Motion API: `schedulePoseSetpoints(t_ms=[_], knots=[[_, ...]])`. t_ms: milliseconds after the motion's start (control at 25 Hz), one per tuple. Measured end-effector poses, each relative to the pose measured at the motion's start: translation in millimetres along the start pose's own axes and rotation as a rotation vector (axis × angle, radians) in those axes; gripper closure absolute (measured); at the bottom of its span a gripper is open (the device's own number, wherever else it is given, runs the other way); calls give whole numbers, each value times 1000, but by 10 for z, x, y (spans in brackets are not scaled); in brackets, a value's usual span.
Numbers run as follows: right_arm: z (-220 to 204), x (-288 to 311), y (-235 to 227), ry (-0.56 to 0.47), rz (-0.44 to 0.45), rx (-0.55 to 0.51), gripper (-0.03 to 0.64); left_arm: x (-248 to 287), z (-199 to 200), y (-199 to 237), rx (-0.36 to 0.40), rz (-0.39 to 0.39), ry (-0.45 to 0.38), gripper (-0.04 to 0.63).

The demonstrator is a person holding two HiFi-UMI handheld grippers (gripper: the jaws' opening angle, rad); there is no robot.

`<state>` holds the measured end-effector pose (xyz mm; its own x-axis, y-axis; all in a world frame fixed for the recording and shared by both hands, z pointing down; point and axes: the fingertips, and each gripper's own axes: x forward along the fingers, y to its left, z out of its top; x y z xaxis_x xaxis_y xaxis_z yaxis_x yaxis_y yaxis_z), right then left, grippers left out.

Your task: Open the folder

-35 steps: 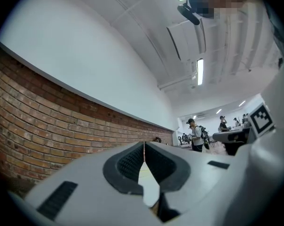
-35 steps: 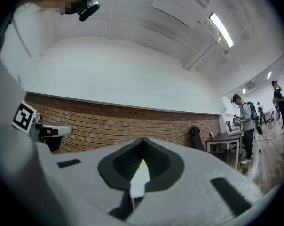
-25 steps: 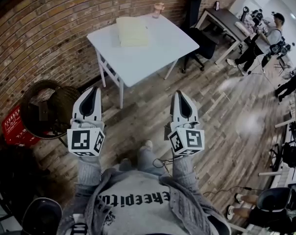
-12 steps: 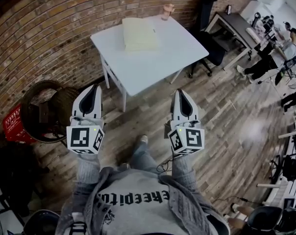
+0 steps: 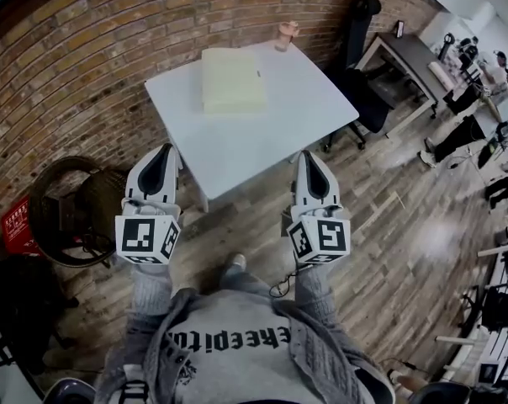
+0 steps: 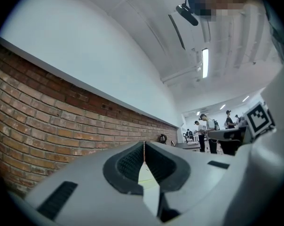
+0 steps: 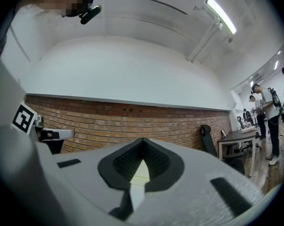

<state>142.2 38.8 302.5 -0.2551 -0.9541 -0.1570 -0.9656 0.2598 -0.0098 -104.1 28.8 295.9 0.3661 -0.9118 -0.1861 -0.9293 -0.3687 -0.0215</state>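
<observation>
A pale yellow folder (image 5: 232, 80) lies closed on the far half of a white table (image 5: 262, 133) in the head view. My left gripper (image 5: 164, 151) is held over the floor just short of the table's near left edge, its jaws shut with nothing between them. My right gripper (image 5: 307, 157) hovers at the table's near right edge, also shut and empty. In the left gripper view the left gripper (image 6: 144, 143) points slightly upward along a brick wall, and a sliver of the folder (image 6: 145, 174) shows under the tips. The right gripper (image 7: 142, 140) aims at the same wall.
A pink cup (image 5: 287, 34) stands at the table's far corner by the brick wall (image 5: 94, 49). A black office chair (image 5: 359, 74) and a dark desk (image 5: 414, 57) are to the right, with people (image 5: 477, 116) beyond. A round wicker stand (image 5: 73, 209) sits left.
Both grippers and the person have advanced toward the table, which now lies closer beneath the gripper tips. The jaws have stayed shut.
</observation>
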Motion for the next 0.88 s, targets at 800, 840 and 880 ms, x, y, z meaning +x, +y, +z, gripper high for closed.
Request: schedulePoseSetpoints(t_ms=[800,840,880], knots=[[-308,795,-683,22,77,59,614,898,-232,-233,45,38,27,584],[-332,829,-677,25,78,59,614,917,-263,-205,46,38,32,584],[-355,865,-668,28,79,60,614,940,-293,-175,44,39,36,584]])
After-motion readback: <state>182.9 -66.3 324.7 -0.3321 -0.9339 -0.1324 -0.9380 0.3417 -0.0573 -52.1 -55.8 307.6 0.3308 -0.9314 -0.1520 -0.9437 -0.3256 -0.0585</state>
